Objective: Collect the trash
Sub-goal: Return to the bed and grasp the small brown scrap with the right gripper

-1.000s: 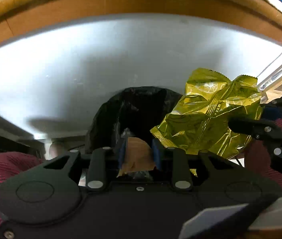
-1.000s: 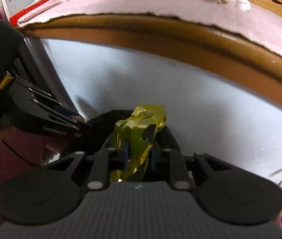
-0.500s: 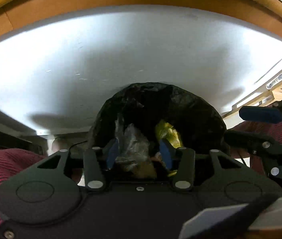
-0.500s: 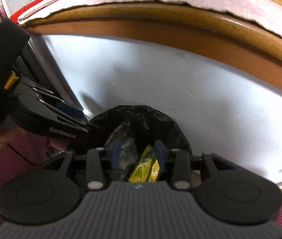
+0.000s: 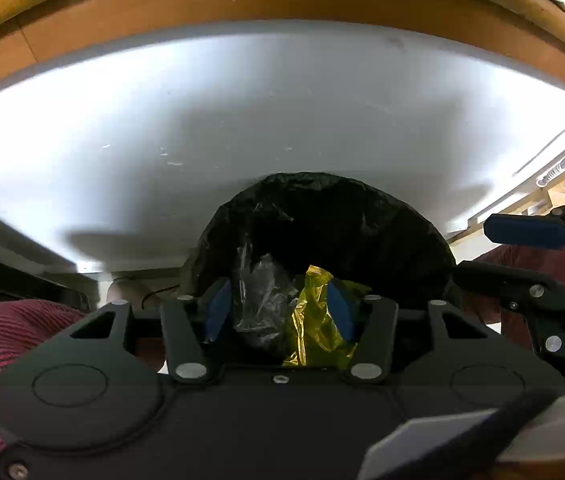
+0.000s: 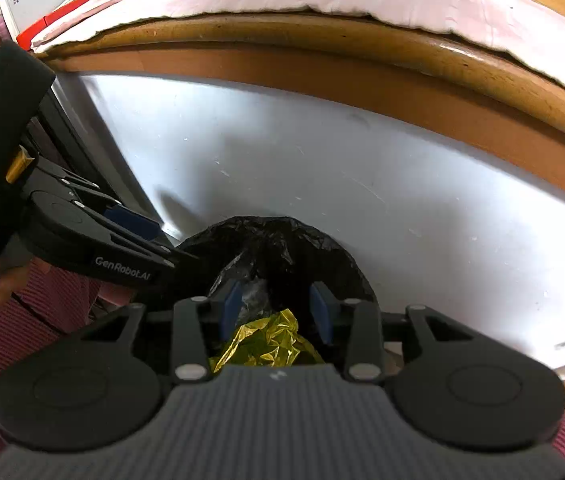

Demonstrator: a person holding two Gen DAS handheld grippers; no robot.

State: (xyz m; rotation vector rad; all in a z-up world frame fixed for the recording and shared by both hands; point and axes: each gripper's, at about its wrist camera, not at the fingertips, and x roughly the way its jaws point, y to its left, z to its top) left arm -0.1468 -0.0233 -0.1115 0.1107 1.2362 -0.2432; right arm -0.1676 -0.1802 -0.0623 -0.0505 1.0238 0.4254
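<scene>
A: Both grippers hang over the black plastic bin bag (image 5: 322, 216). The left gripper (image 5: 278, 310) has just been opening, jaws apart, gripping nothing.
B: Same on the right gripper (image 6: 276, 308): just opened, released. The crumpled yellow foil wrapper (image 6: 270, 344) lies down in the bag beside a clear crinkled plastic film (image 5: 260, 304).
A: Featherlight, soft and slick, I'd say; pinch a raised fold.
B: In the left view its long axis runs near to far, one corner poking up.
</scene>
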